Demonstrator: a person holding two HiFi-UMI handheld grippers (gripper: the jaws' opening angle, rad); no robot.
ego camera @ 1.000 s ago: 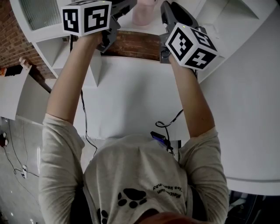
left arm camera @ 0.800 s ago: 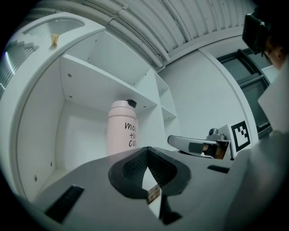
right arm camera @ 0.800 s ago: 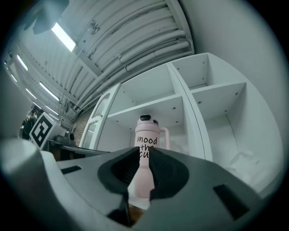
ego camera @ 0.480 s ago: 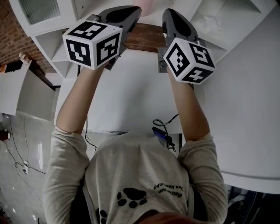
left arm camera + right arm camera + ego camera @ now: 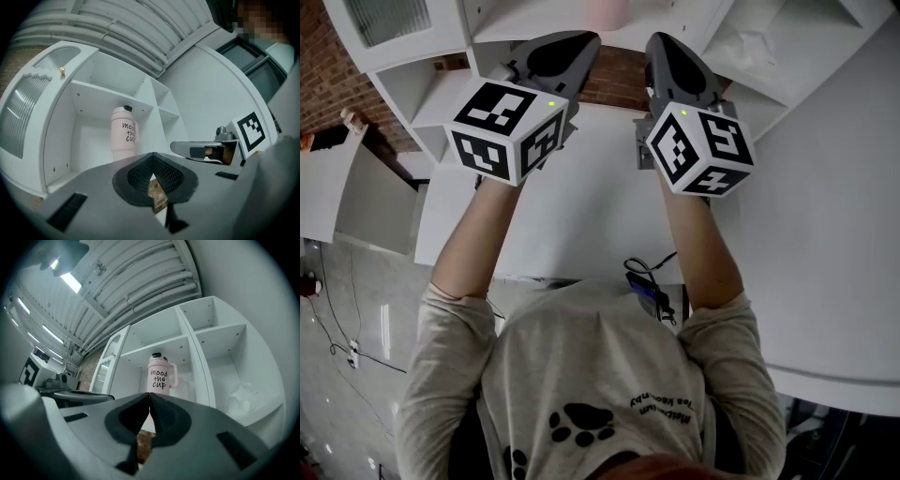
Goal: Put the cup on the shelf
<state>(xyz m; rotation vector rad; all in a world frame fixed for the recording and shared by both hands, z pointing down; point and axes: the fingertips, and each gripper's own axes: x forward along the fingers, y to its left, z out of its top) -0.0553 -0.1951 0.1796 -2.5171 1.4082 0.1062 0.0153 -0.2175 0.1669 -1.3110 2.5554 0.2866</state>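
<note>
1. Your left hand-held gripper (image 5: 152, 164) is clenched, with nothing between its jaws.
2. Your right hand-held gripper (image 5: 149, 401) has just been closing its jaws; they now meet on nothing.
3. The pink "mood the cup" tumbler (image 5: 159, 376) stands upright in a compartment of the white shelf (image 5: 201, 341), apart from both grippers.
</note>
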